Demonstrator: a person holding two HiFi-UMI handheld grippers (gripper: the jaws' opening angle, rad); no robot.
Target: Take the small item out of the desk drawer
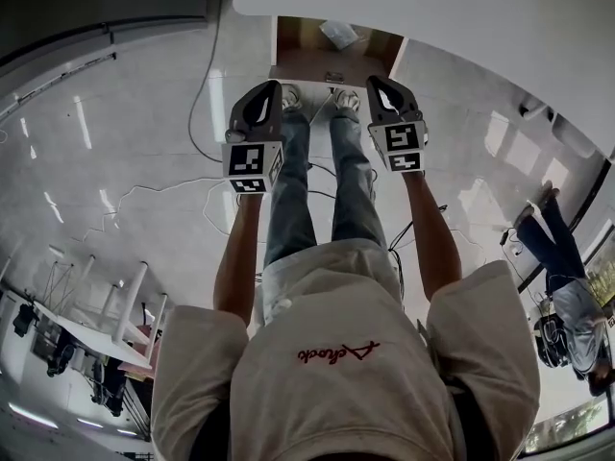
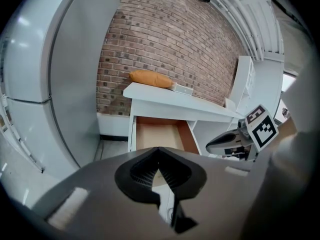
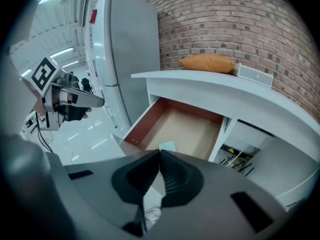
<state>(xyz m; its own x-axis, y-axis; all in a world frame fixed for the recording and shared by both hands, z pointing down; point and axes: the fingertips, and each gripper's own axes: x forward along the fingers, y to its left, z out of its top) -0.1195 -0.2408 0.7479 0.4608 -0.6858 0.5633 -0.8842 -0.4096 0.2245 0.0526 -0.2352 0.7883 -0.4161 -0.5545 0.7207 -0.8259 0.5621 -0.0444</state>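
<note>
The right gripper (image 3: 160, 151) had its jaws pressed together at the tips with nothing between them. The left gripper (image 2: 159, 149) showed the same in its own view: pads meeting, nothing held. In the head view both were held out in front of the person, left gripper (image 1: 272, 86) and right gripper (image 1: 377, 83) side by side and apart. Each pointed towards the open drawer (image 1: 317, 60) and neither touched it.

The drawer (image 3: 190, 126) stood pulled out from under a white desk (image 3: 215, 91), with reddish-brown inner walls and a paler tan floor. On that floor lay the small item (image 3: 168, 146), the only thing visible in it, clear of the side walls. It looked flat and pale blue-green from the right gripper view. From the head view the small item (image 1: 339, 34) looked like a whitish, slightly crumpled packet. The left gripper view showed the drawer (image 2: 160, 134) too, but that gripper's body covered its near part and the item could not be made out.

On the desk top (image 2: 170, 100) lay an orange cushion (image 2: 150, 78) with a flat pale box (image 2: 182, 89) just beside it. A brick wall (image 3: 235, 24) stood behind, and a tall grey fridge (image 3: 125, 49) beside the desk.

Each gripper's cube carried black-and-white square markers. The person's shirt (image 1: 336, 392) bore red cursive writing that I could not read.
</note>
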